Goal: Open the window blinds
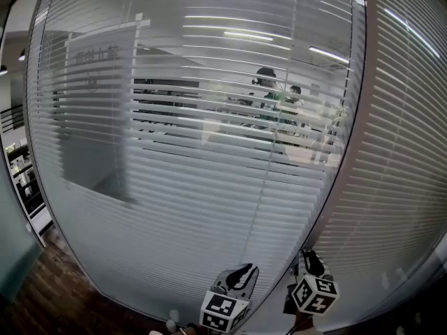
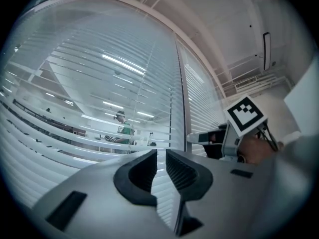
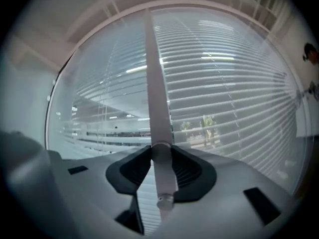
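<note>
While the blinds [image 3: 224, 93] hang beyond, right claw [image 3: 161, 156] clamps their wand [image 3: 158, 108].

Wand [image 3: 158, 128] in right hand-held gripper [image 3: 161, 164], before blinds [image 3: 229, 83]

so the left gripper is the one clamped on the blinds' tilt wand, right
No, the right gripper is the one clamped on the tilt wand. The right gripper view shows its jaws closed on it. The left gripper holds nothing, and its jaws are slightly apart.

Sign [image 1: 98, 67] behind blinds [image 1: 209, 215] bears characters; too blurred to read.
</note>
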Demonstrator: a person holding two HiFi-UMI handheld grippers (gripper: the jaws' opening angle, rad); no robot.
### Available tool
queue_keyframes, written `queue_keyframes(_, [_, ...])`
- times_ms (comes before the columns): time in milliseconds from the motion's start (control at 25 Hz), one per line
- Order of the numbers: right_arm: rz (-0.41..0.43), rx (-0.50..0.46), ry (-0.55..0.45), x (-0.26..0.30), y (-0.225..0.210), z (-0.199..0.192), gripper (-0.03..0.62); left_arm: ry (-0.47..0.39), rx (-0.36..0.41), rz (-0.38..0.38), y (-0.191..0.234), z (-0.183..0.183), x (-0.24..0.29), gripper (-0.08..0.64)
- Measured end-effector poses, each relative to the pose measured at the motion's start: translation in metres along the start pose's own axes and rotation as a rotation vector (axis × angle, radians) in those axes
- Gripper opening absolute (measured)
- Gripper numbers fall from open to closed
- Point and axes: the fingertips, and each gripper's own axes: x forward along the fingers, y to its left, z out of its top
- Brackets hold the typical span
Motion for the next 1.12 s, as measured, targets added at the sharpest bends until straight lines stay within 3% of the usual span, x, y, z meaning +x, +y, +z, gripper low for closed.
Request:
queue_keyframes(80, [-0.020, -0.114, 0.006, 0.000, 0.000, -0.002, 0.130, -0.006, 0.000, 0.009, 0.001, 0.002, 0.001, 0.034])
queue_keyframes(160, [-0.029, -0.152, -0.008, 0.000, 0.001, -0.003, 0.130, -0.012, 0.003, 0.017, 0.002, 0.004, 0.001, 0.016])
queue_keyframes(480, [-0.042, -0.171, -0.047, 0.001, 0.003, -0.005, 0.130, -0.029, 0.027, -0.019, -0.008, 0.010, 0.005, 0.002])
queue_keyframes(1120, [-0.029, -0.149, -0.096, 0.002, 0.004, -0.003, 0.132, -0.040, 0.042, -0.008, -0.011, 0.011, 0.013, 0.001])
